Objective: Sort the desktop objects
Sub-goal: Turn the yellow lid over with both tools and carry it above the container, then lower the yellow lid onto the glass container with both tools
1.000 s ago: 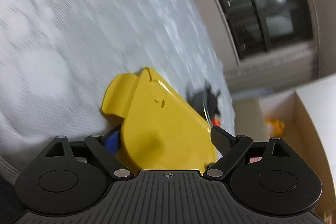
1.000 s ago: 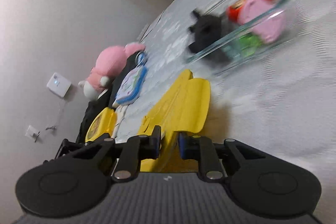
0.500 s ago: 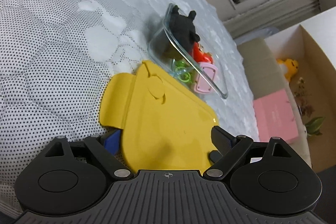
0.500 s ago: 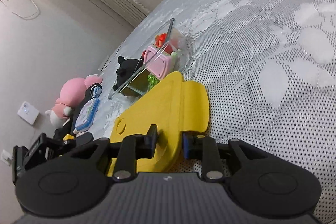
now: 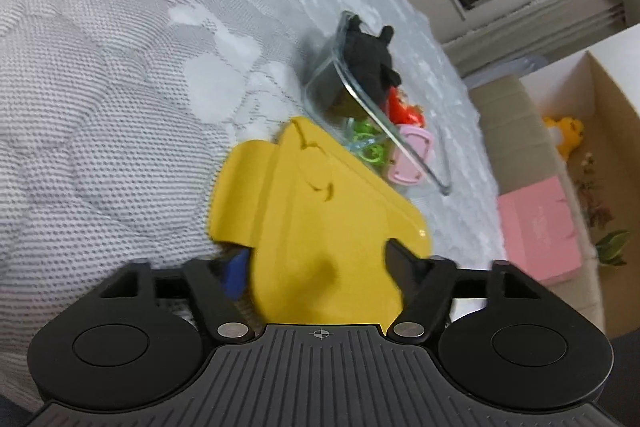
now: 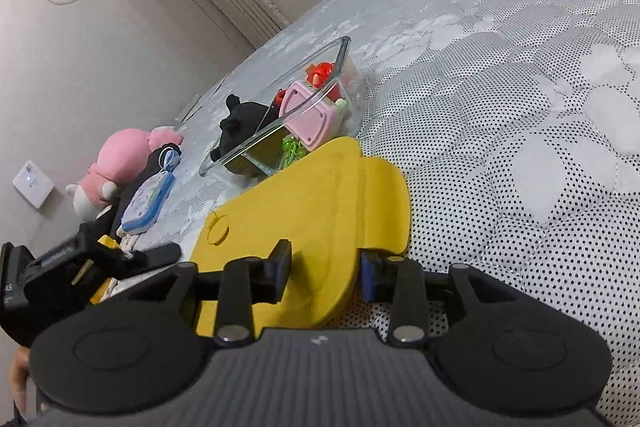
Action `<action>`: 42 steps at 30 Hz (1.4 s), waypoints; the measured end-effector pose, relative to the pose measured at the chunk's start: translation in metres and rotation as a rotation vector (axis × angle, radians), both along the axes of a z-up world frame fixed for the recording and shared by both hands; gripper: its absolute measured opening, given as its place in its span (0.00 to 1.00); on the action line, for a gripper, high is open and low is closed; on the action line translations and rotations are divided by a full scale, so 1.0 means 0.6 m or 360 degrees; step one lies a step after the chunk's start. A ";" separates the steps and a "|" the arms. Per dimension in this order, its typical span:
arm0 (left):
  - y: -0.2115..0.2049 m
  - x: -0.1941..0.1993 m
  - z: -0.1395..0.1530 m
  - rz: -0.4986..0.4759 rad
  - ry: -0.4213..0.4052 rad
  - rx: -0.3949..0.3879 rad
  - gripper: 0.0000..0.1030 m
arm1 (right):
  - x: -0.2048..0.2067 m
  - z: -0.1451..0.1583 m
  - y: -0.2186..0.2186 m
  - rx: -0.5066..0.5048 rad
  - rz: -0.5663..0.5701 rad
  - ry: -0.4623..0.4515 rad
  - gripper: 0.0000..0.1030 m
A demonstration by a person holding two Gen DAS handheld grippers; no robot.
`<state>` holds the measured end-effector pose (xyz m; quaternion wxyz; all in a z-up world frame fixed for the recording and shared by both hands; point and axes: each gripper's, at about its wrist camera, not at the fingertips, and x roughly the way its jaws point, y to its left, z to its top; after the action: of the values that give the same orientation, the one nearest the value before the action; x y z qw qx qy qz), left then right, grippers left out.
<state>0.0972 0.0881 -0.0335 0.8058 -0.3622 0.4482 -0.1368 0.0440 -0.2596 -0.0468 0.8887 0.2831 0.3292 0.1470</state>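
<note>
The flat yellow plastic lid with a fold-down side flap [image 5: 320, 219] lies on the white quilted bedcover [image 5: 100, 147], its far corner just beside the clear glass rectangular container [image 6: 288, 119], and both tools sit at its near end. The left gripper [image 5: 316, 271] straddles the lid's near edge and its jaws are closing, one blue-padded finger [image 5: 234, 275] low at the flap side, the other dark finger [image 5: 404, 263] riding over the top face; whether the pads press yet, I cannot tell. The right gripper [image 6: 324, 271] has the lid between its fingers too, but those jaws are opening, with the blue pads [image 6: 368, 277] visibly clear of the plastic. That reads like a handover, one side taking the lid as the other lets go.

Look past it: the glass container is tipped on the soft cover and already loaded with a black plush toy [image 5: 368, 63], a small pink plastic case [image 6: 312, 117], something red [image 6: 320, 71] and green loops [image 5: 366, 143]. So the lid likely belongs on top. Further off, a pink stuffed animal [image 6: 120, 163] and a blue-edged pouch [image 6: 148, 203] wait by the wall.
</note>
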 end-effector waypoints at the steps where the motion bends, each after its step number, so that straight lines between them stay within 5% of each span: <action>1: 0.003 -0.001 0.000 0.0004 0.0003 0.0016 0.45 | 0.000 0.001 0.001 -0.0001 -0.0001 -0.0002 0.44; 8: 0.018 -0.015 -0.002 0.0028 -0.0006 0.0035 0.30 | -0.006 0.008 0.016 -0.0065 -0.0017 -0.0016 0.46; 14: 0.010 -0.037 0.026 0.0024 -0.0123 0.0210 0.30 | -0.022 0.029 0.034 -0.0156 0.0006 -0.0079 0.40; 28: 0.006 -0.117 0.132 -0.0062 -0.0498 0.0275 0.34 | -0.096 0.121 0.021 -0.0134 0.0098 -0.0393 0.37; 34: -0.025 0.001 0.167 -0.0106 -0.0620 0.0366 0.40 | -0.020 0.166 0.025 -0.0238 0.0040 -0.0564 0.38; 42: -0.066 0.176 0.131 -0.0013 -0.0620 0.0640 0.45 | 0.180 0.121 0.016 -0.0079 0.0019 -0.0377 0.38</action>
<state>0.2029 0.0483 0.0448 0.9319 -0.1600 0.3045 -0.1153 0.1521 -0.2503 0.0258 0.9273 0.2397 0.2271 0.1765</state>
